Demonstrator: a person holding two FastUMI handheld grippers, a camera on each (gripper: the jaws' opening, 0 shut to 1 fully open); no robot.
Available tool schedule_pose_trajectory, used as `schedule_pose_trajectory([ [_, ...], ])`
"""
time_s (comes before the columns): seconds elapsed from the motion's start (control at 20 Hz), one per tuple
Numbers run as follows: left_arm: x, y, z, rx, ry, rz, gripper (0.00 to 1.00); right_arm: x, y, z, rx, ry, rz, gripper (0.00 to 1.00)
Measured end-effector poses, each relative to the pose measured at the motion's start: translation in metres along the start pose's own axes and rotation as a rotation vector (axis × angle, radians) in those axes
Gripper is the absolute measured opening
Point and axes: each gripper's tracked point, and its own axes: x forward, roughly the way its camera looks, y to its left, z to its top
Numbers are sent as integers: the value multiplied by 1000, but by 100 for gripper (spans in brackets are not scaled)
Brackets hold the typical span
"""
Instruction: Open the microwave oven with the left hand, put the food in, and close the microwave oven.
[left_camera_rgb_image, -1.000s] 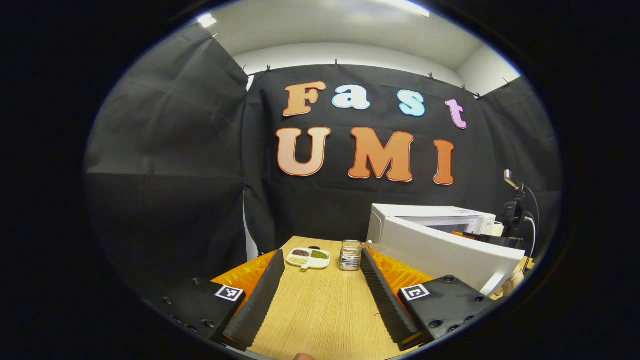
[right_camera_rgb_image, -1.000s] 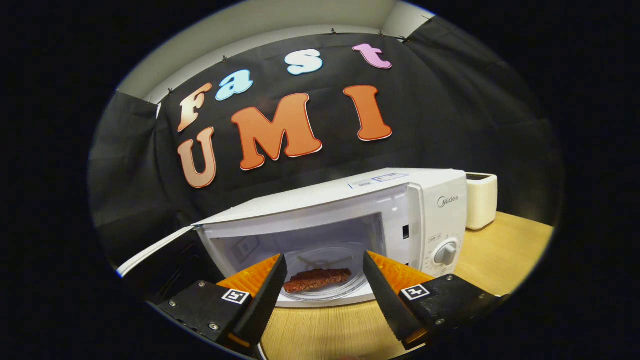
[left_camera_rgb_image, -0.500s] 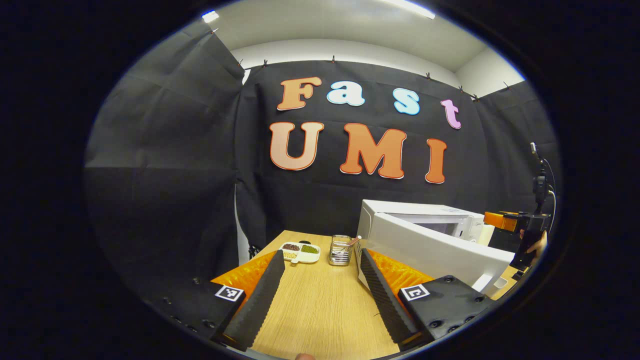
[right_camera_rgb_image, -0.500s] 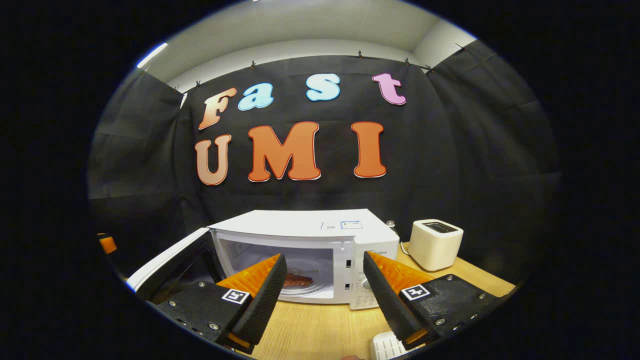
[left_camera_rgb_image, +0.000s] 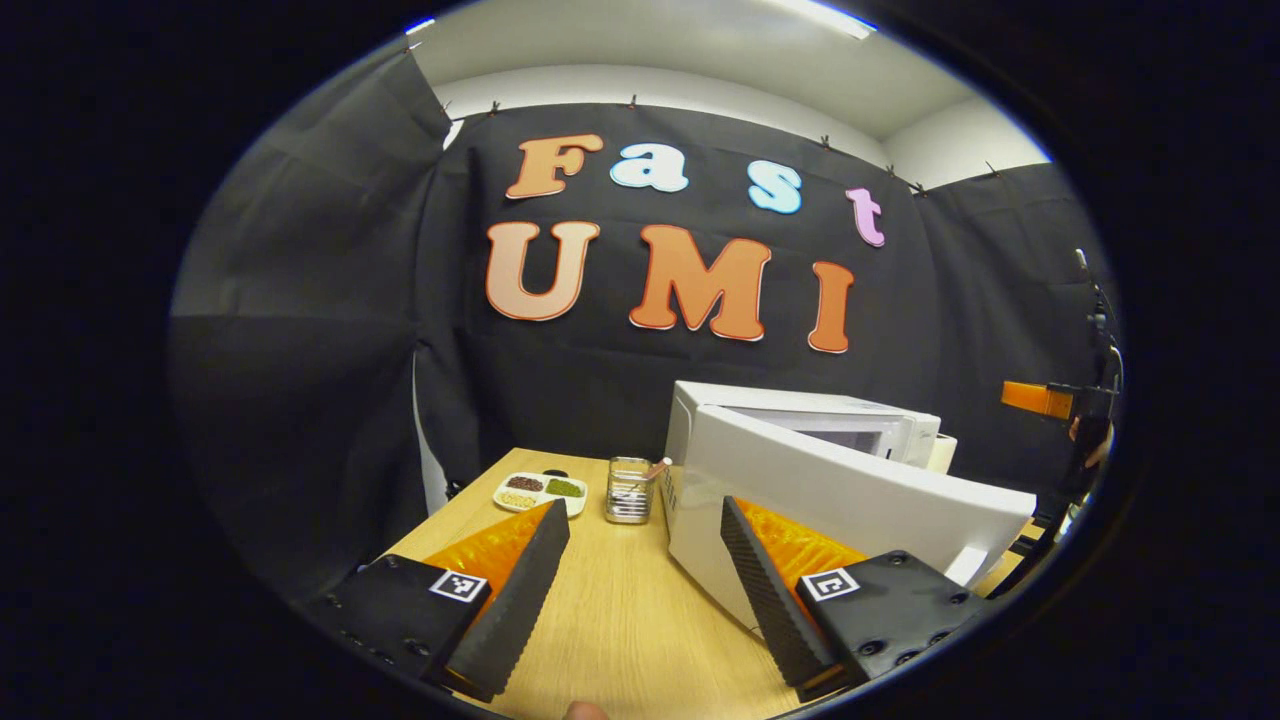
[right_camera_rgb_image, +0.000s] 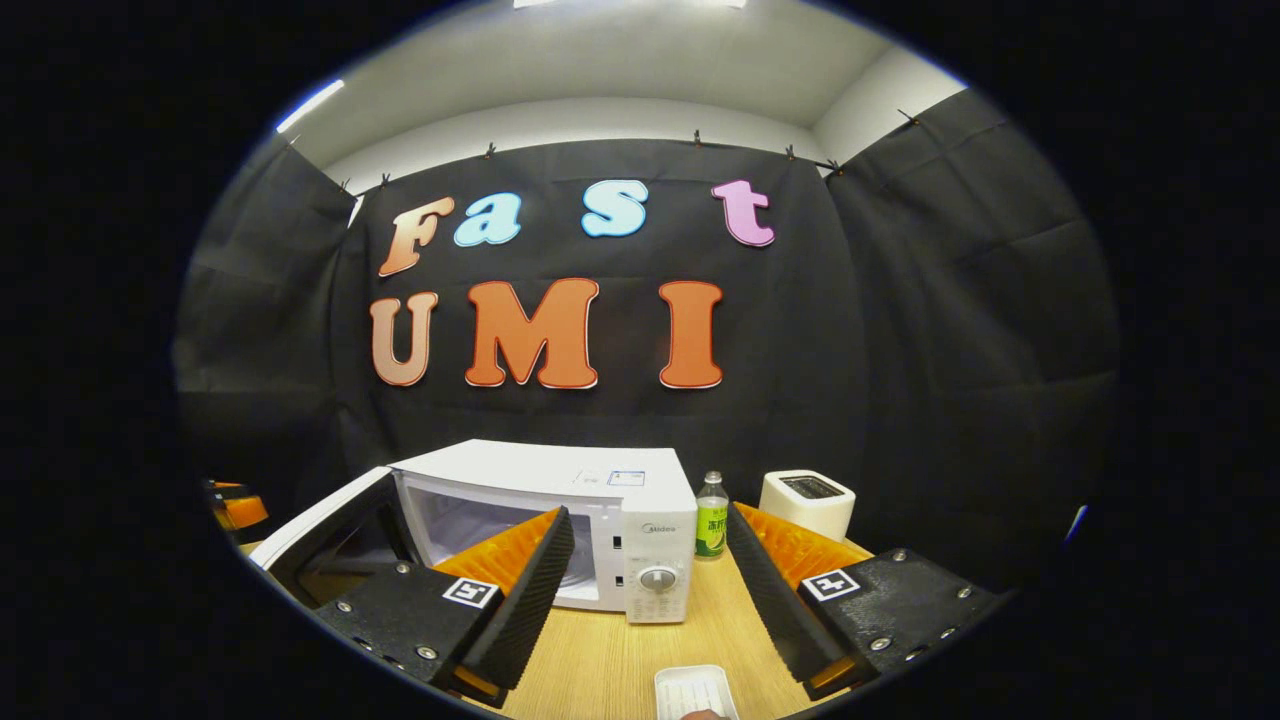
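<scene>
A white microwave oven (right_camera_rgb_image: 600, 520) stands on the wooden table (right_camera_rgb_image: 610, 660), just left of a green bottle (right_camera_rgb_image: 711, 516). Its door (left_camera_rgb_image: 850, 500) is swung out on the left-side hinge, wide open. The knob (right_camera_rgb_image: 657, 578) sits on the panel right of the cavity.

Glossy white plastic microwave oven (right_camera_rgb_image: 640, 505) on matt wood-grain table (left_camera_rgb_image: 620, 620).

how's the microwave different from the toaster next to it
The microwave is a wide, large box; the toaster is much smaller and squatter. The microwave's door hangs open to its left side, while the toaster has no door, just a slot on top. The microwave has a dial on its front panel; none shows on the toaster. Both are pale and sit on the wooden table.
</scene>
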Motion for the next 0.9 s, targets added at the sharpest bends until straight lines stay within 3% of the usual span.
schedule_pose_trajectory([
  [0.2, 18, -39, -21, 50, 39, -68, 95, -7, -21, -5, 32, -2, -20, 94],
  [0.35, 26, -57, -27, 89, 61, -71, 95, -12, -37, -12, 60, 16, -32, 95],
  [0.55, 37, -98, -39, 31, 98, -168, 98, -16, -62, -10, 89, 2, -59, 95],
  [0.6, 40, -108, -41, 19, 96, -181, 94, -17, -69, -9, 88, -3, -69, 95],
  [0.65, 42, -119, -40, 9, 97, -207, 89, -17, -76, -9, 89, -6, -78, 95],
  [0.75, 53, -136, -42, 14, 107, -228, 40, -20, -86, -8, 94, -12, -90, 94],
  [0.9, 71, -153, -42, 32, 98, -210, 27, -22, -100, -7, 108, -22, -106, 94],
])
